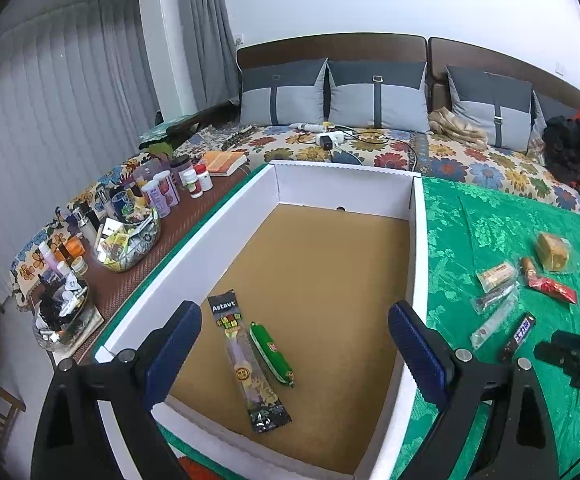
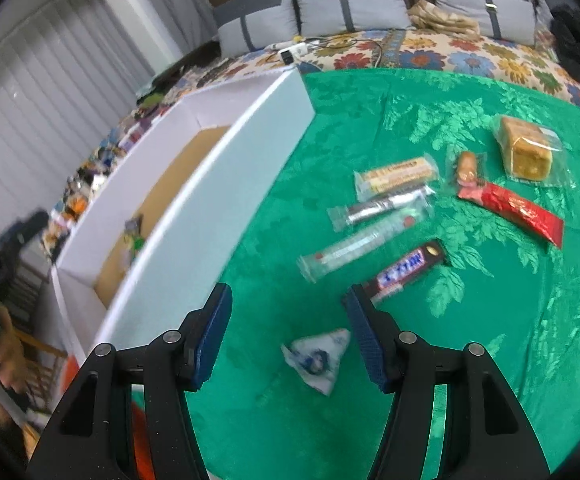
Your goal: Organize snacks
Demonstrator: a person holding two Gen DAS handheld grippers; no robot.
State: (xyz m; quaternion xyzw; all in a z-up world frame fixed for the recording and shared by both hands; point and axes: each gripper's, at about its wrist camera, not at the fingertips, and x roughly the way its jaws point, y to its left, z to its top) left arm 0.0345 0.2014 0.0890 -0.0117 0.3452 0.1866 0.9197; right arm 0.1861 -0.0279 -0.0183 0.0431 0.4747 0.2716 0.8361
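A glossy green damask cloth with a woven leaf pattern covers the desk. The box has smooth matt white card walls and a plain brown cardboard floor. Inside it lie a shiny green plastic-wrapped sausage and a glossy printed foil stick pack. Near the desk's right edge, clear crinkled plastic wraps a cake, beside a shiny red foil pack. Each tool is matt black plastic with ribbed blue pads and metal pins.

Left wrist view steeply down into the white box, right wrist view over green cloth (both sharing box and snacks).
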